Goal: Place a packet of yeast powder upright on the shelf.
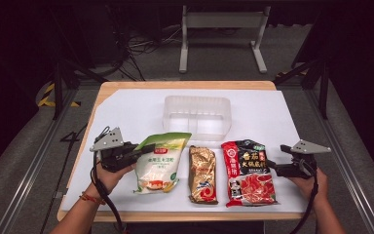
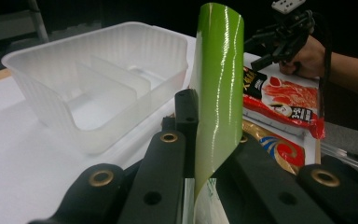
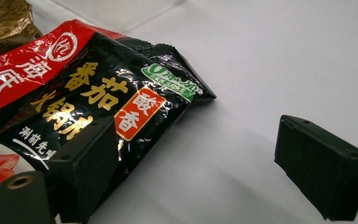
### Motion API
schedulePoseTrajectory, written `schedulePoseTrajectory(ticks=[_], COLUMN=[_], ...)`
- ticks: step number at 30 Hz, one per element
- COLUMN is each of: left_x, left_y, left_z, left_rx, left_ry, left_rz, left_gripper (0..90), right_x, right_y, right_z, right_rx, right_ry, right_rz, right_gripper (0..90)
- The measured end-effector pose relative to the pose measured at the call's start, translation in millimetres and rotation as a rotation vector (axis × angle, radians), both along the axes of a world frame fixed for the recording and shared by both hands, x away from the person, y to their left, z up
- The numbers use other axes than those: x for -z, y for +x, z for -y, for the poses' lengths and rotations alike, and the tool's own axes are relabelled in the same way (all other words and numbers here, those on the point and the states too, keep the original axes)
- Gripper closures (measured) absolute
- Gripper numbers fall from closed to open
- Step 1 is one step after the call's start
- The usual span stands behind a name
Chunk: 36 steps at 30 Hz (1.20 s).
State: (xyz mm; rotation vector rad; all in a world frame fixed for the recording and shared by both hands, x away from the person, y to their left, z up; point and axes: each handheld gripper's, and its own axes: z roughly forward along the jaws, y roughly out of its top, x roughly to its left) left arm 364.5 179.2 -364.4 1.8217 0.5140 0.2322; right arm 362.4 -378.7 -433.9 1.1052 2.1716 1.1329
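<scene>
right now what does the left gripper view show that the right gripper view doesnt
The left gripper view alone has the clear plastic bin with its dividers, the green-topped pouch pinched upright between the left gripper jaws, and, farther off, the right gripper in the person's hand.

The right gripper view alone has the right gripper's own jaws standing apart, one at the edge of the red and black packet, the other over bare white sheet.

Both views take in that packet, the gold packet and the white sheet.

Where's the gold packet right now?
In the high view the gold packet lies flat on the white sheet, middle of the front row, between the green-topped pouch and the red-and-black packet, in front of the clear bin.
</scene>
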Motion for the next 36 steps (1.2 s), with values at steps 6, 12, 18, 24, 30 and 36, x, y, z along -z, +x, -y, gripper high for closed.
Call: schedulePoseTrajectory(ticks=[6,12,18,24,30,36], left_x=[-7.4,-14.0,-24.5,-35.5,-45.9,-52.0], left_y=[3.1,6.4,8.2,12.1,23.3,40.7], left_z=[-2.2,-7.4,-4.2,9.7,18.6,33.5], left_rx=[-0.026,-0.063,-0.104,-0.131,-0.167,-0.2], left_ry=[-0.021,-0.067,-0.122,-0.158,-0.207,-0.207], left_rz=[0.002,0.008,0.022,0.044,0.039,0.055], left_gripper=[90.0,90.0,90.0,90.0,90.0,90.0], right_x=[0.1,0.1,0.0,0.2,0.3,0.2], right_y=[0.1,0.3,-0.1,0.1,0.2,0.4], right_z=[0.3,0.4,0.6,0.7,0.7,1.1], right_rx=[0.003,0.003,0.004,0.0,0.002,0.001], right_ry=[0.002,0.003,0.005,0.002,0.005,0.006], right_rz=[-0.001,-0.002,-0.004,-0.005,-0.006,-0.005], right_gripper=[14.2,14.1,14.1,14.1,14.0,13.9])
